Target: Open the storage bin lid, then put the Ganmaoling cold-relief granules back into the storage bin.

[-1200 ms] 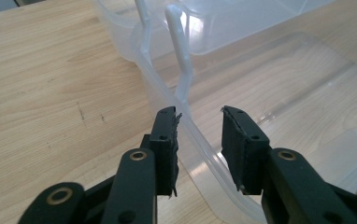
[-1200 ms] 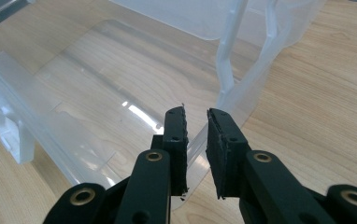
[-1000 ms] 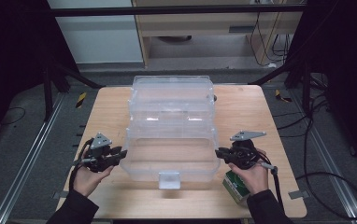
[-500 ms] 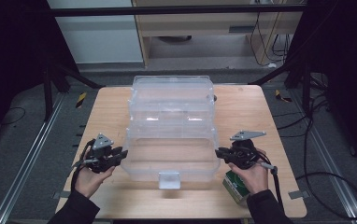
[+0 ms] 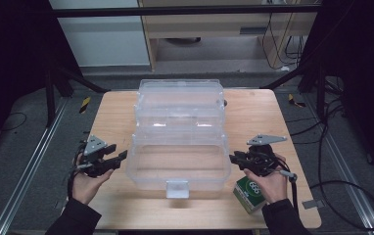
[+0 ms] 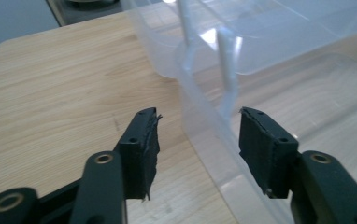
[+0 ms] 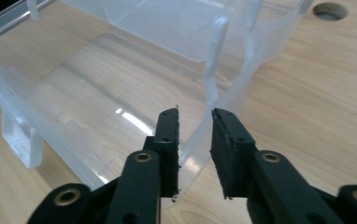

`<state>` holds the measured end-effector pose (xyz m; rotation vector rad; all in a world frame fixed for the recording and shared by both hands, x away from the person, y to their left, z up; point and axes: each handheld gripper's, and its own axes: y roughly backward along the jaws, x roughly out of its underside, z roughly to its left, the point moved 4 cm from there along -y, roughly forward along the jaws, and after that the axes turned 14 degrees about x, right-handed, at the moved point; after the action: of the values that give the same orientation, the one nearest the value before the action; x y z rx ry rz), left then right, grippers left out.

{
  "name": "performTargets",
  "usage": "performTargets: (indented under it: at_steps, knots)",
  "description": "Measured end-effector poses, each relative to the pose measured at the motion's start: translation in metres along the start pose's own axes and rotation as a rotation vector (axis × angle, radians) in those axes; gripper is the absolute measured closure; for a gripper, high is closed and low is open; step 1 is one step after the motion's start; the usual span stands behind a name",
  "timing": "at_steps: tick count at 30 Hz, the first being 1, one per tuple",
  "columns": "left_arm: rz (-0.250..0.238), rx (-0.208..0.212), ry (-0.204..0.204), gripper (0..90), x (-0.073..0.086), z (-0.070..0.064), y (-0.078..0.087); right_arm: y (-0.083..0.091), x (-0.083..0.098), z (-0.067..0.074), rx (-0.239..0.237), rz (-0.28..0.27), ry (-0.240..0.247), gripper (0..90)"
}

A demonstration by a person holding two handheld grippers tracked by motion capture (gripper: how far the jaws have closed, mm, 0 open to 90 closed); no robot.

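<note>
Clear plastic box (image 5: 179, 161) sits between both claws (jaws just opening, straddling its end walls).

The small green-and-white printed box (image 5: 249, 194) is partly hidden under the right hand (image 5: 268, 182), its print too small to read; the clear plastic storage box (image 6: 279, 70) is cut off by the left gripper view's edges.

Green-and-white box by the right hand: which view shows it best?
The high view. There the green-and-white box sits on the table near the front edge, just under the person's right hand, partly covered by it. The right gripper view looks at the clear plastic case instead, as does the left gripper view.
</note>
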<state>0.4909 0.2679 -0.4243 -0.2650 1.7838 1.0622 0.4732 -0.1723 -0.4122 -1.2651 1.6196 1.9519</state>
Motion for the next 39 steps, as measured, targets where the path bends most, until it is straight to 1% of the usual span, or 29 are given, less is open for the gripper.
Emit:
performTargets:
  at_steps: [2, 3, 5, 6, 7, 8, 9, 10, 11, 12, 16, 17, 21, 27, 31, 32, 33, 34, 36, 39]
  knots:
    - [-0.007, -0.011, 0.009, 43.0, 0.001, 0.006, 0.002, 0.007, -0.003, -0.003, 0.000, 0.000, 0.004, 68.9]
    - [-0.009, -0.016, 0.008, 42.1, 0.001, 0.009, 0.002, 0.011, -0.003, -0.005, 0.007, 0.003, -0.004, 68.0]
    - [-0.015, -0.035, 0.022, 40.9, 0.003, 0.015, 0.002, 0.016, -0.004, -0.009, 0.005, 0.002, -0.009, 65.9]
    - [-0.007, -0.039, 0.026, 40.2, 0.005, 0.018, 0.002, 0.019, -0.004, -0.012, 0.010, 0.008, -0.017, 64.4]
    - [-0.009, -0.045, 0.032, 40.2, 0.006, 0.021, 0.001, 0.022, -0.003, -0.014, 0.018, 0.020, -0.020, 62.9]
    - [-0.006, -0.048, 0.043, 40.0, 0.008, 0.023, 0.001, 0.024, -0.003, -0.016, 0.026, 0.026, -0.016, 59.6]
    - [0.001, -0.052, 0.048, 39.7, 0.009, 0.026, 0.001, 0.027, -0.003, -0.017, 0.040, 0.039, -0.019, 56.5]
    - [0.003, -0.058, 0.055, 39.6, 0.011, 0.028, 0.001, 0.030, -0.003, -0.019, 0.054, 0.059, -0.007, 55.3]
    - [0.002, -0.062, 0.062, 39.4, 0.012, 0.030, 0.001, 0.033, -0.003, -0.020, 0.066, 0.092, 0.000, 52.5]
    - [0.000, -0.066, 0.069, 39.3, 0.012, 0.032, 0.002, 0.036, -0.002, -0.020, 0.079, 0.110, 0.007, 49.5]
    - [0.000, -0.084, 0.082, 38.1, 0.015, 0.039, 0.002, 0.044, 0.000, -0.021, 0.103, 0.147, 0.011, 40.8]
    - [0.005, -0.087, 0.084, 37.8, 0.016, 0.040, 0.002, 0.046, 0.001, -0.021, 0.105, 0.165, 0.009, 39.8]
    - [0.008, -0.097, 0.097, 37.2, 0.017, 0.045, 0.000, 0.049, 0.007, -0.022, 0.120, 0.220, 0.018, 35.5]
    - [0.026, -0.107, 0.104, 36.6, 0.021, 0.048, -0.003, 0.051, 0.015, -0.023, 0.128, 0.268, 0.019, 32.8]
    - [0.041, -0.112, 0.100, 36.3, 0.024, 0.050, -0.004, 0.052, 0.021, -0.021, 0.129, 0.297, 0.033, 31.4]
    - [0.040, -0.111, 0.100, 36.1, 0.024, 0.050, -0.004, 0.052, 0.022, -0.019, 0.125, 0.303, 0.028, 31.0]
    - [0.037, -0.110, 0.099, 35.9, 0.024, 0.050, -0.005, 0.052, 0.024, -0.018, 0.125, 0.309, 0.038, 31.0]
    - [0.038, -0.111, 0.098, 35.8, 0.024, 0.050, -0.005, 0.052, 0.025, -0.017, 0.126, 0.315, 0.034, 30.9]
    - [0.049, -0.113, 0.092, 35.2, 0.025, 0.050, -0.005, 0.050, 0.028, -0.014, 0.117, 0.336, 0.041, 30.2]
    - [0.058, -0.130, 0.085, 33.3, 0.026, 0.052, -0.006, 0.049, 0.031, -0.010, 0.116, 0.368, 0.052, 27.5]
